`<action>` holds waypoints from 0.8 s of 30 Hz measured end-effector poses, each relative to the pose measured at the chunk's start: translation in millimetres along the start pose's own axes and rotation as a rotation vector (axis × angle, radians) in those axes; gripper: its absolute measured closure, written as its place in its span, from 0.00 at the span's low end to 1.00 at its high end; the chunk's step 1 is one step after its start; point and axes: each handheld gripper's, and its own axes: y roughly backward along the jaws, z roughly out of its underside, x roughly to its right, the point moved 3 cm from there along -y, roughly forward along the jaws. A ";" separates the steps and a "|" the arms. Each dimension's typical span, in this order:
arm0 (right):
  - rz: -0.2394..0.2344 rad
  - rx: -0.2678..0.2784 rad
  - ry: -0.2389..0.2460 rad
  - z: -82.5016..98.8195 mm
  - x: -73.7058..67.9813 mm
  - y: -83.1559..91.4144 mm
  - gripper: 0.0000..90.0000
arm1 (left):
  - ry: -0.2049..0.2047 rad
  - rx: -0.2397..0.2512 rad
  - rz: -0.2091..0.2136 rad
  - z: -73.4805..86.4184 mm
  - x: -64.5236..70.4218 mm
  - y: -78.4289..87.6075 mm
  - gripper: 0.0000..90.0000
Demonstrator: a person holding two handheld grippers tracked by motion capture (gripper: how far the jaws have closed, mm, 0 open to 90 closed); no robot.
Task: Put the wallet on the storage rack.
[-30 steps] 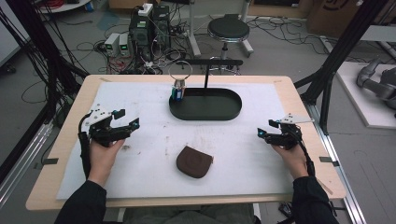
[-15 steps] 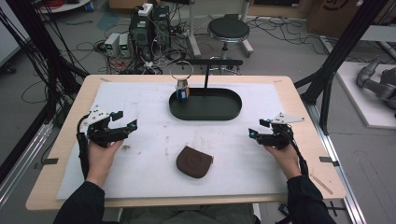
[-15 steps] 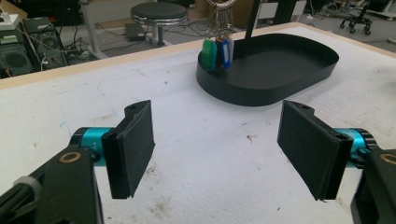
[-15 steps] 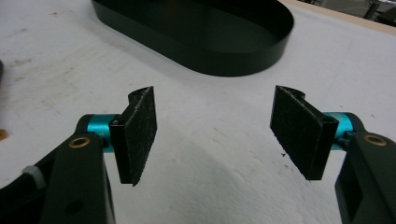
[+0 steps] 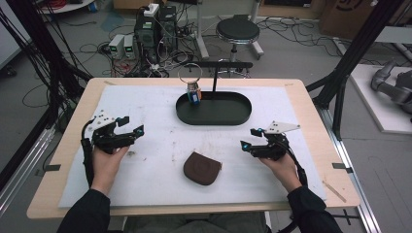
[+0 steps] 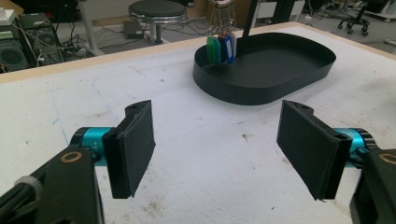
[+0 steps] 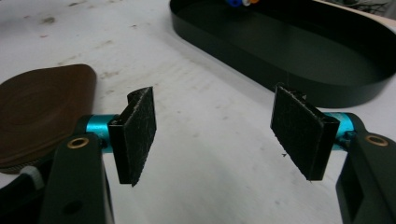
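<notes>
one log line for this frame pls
left gripper: open, empty | right gripper: open, empty, nearing pouch | keys: in tray

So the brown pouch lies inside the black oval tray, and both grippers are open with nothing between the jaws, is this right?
Not quite. The brown pouch lies on the white mat, in front of the black oval tray, not inside it, as the high view shows. The rest holds: the left gripper and the right gripper are open with nothing between the jaws.
</notes>
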 end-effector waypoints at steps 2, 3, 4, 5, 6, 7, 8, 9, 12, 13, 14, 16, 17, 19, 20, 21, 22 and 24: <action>-0.006 -0.004 0.005 -0.6 -3.0 -2.2 0.35 | 0.002 -0.001 0.002 0.3 -0.3 -0.5 0.31; -0.021 -0.014 0.017 -1.8 -9.1 -6.8 0.35 | 0.002 -0.004 0.001 0.6 -0.8 -0.7 0.31; -0.030 -0.015 0.025 -2.4 -11.8 -9.2 0.35 | 0.002 -0.005 -0.003 0.8 -0.9 -0.6 0.31; -0.038 -0.019 0.021 -3.0 -15.1 -11.3 0.35 | 0.000 -0.006 -0.002 0.9 -1.1 -0.6 0.31; -0.048 -0.021 0.031 -3.6 -17.4 -13.6 0.35 | 0.000 -0.006 -0.002 0.9 -1.1 -0.6 0.31; -0.055 -0.026 0.030 -4.2 -20.3 -15.3 0.35 | 0.001 -0.007 -0.002 1.3 -1.2 -0.4 0.31; -0.061 -0.026 0.034 -4.9 -22.6 -17.3 0.35 | 0.001 -0.007 -0.002 1.3 -1.2 -0.4 0.31; -0.074 -0.029 0.030 -5.4 -25.6 -19.1 0.35 | 0.001 -0.008 -0.004 1.6 -1.1 -0.2 0.31; -0.099 -0.045 0.037 -6.3 -34.0 -25.0 0.35 | 0.001 -0.007 -0.002 1.6 -1.0 0.0 0.31; -0.108 -0.052 0.041 -6.2 -37.0 -27.0 0.35 | -0.002 -0.008 -0.003 1.6 -1.1 0.3 0.31; -0.117 -0.059 0.045 -6.1 -39.2 -28.6 0.35 | -0.003 -0.009 -0.002 1.6 -1.0 0.3 0.31; -0.140 -0.081 0.052 -5.0 -45.2 -33.2 0.35 | -0.003 -0.009 -0.002 1.6 -0.6 0.1 0.31; -0.152 -0.085 0.051 -4.6 -47.4 -35.2 0.35 | -0.004 -0.008 -0.003 1.6 -0.4 0.1 0.31; -0.172 -0.099 0.045 -3.9 -51.1 -38.8 0.35 | -0.006 -0.007 -0.001 1.3 -0.2 -0.1 0.31; -0.181 -0.106 0.043 -3.4 -53.2 -40.4 0.35 | -0.006 -0.007 -0.003 1.3 0.0 -0.2 0.31; -0.186 -0.116 0.044 -2.7 -55.1 -42.4 0.35 | -0.006 -0.010 -0.002 1.4 0.1 -0.3 0.31; -0.198 -0.127 0.043 -1.9 -57.5 -44.4 0.35 | -0.006 -0.010 -0.002 1.4 0.1 -0.3 0.31; -0.215 -0.144 0.045 -0.3 -61.3 -48.3 0.36 | -0.008 -0.007 0.005 1.4 0.9 -1.0 0.31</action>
